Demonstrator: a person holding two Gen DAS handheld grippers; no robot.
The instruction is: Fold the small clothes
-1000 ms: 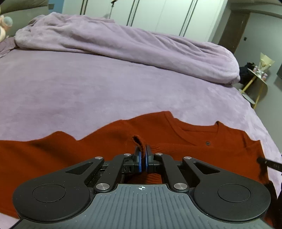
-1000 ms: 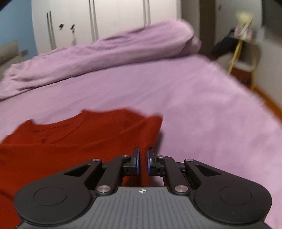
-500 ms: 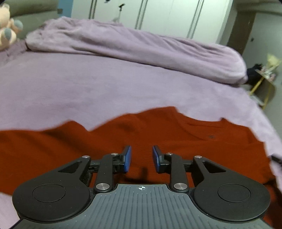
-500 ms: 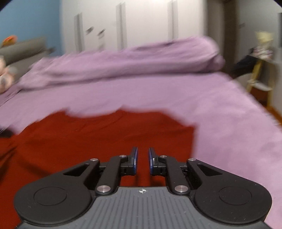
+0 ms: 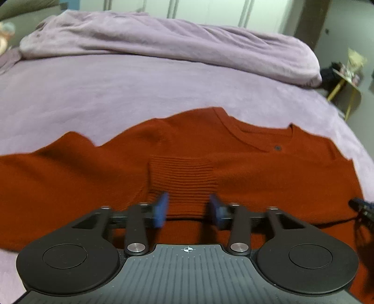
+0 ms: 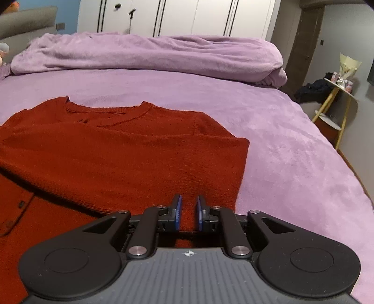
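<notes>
A rust-red knit sweater (image 5: 233, 168) lies flat on the purple bed, collar toward the far side. A sleeve is folded across its chest, with the ribbed cuff (image 5: 184, 180) lying flat in the middle. My left gripper (image 5: 189, 210) is open and empty, just above the cuff. In the right wrist view the sweater (image 6: 131, 159) shows its folded right edge. My right gripper (image 6: 188, 211) hovers over that edge with its jaws a narrow gap apart and nothing between them. The right gripper's tip shows at the left wrist view's right edge (image 5: 360, 205).
A rolled purple blanket (image 6: 149, 56) lies across the far side of the bed (image 6: 292, 149). White wardrobe doors (image 6: 187, 18) stand behind it. A small yellow-legged side table (image 6: 339, 93) with items stands right of the bed. A stuffed toy (image 5: 4, 35) sits at the far left.
My left gripper let go of the sleeve cuff and opened wide; the cuff now lies flat on the chest. My right gripper opened slightly and swung left over the sweater's folded right edge.
</notes>
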